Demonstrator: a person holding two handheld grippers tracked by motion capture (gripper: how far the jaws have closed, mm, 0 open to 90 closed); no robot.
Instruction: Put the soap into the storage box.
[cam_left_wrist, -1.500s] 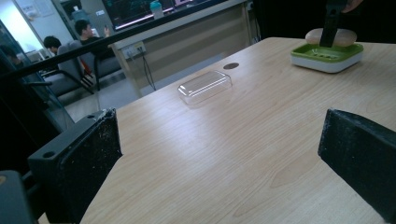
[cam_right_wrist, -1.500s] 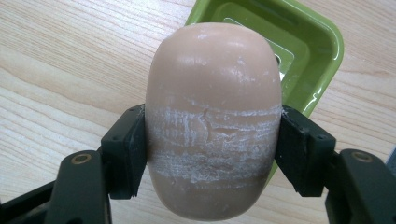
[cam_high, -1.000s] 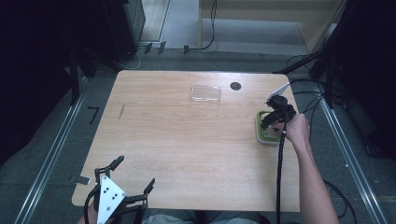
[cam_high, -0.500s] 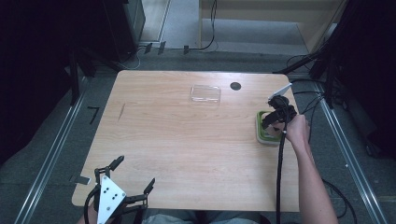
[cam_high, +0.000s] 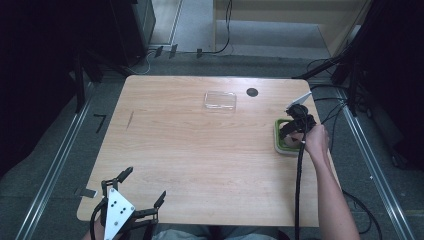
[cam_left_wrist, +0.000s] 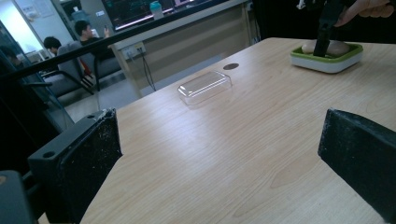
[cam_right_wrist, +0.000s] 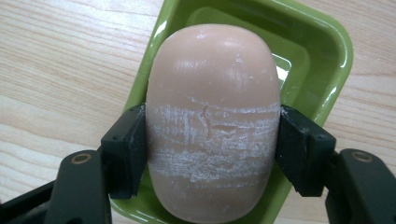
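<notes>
A pale pink bar of soap (cam_right_wrist: 212, 116) lies in a green dish (cam_right_wrist: 322, 51) with a white base near the table's right edge (cam_high: 278, 140). My right gripper (cam_right_wrist: 212, 149) reaches down into the dish, and both black jaws press against the sides of the soap. The high view shows this gripper (cam_high: 295, 127) held from above by a hand. At the near left corner of the table my left gripper (cam_high: 145, 182) stands open and holds nothing. Past its wide-apart jaws, the left gripper view (cam_left_wrist: 219, 149) shows the dish (cam_left_wrist: 327, 63) far off to the right.
A clear plastic lid (cam_high: 220, 100) lies flat at the back middle of the wooden table (cam_high: 200, 150). A small black round disc (cam_high: 252, 92) sits just right of it. Cables trail off the table's right side. People sit in the background of the left gripper view.
</notes>
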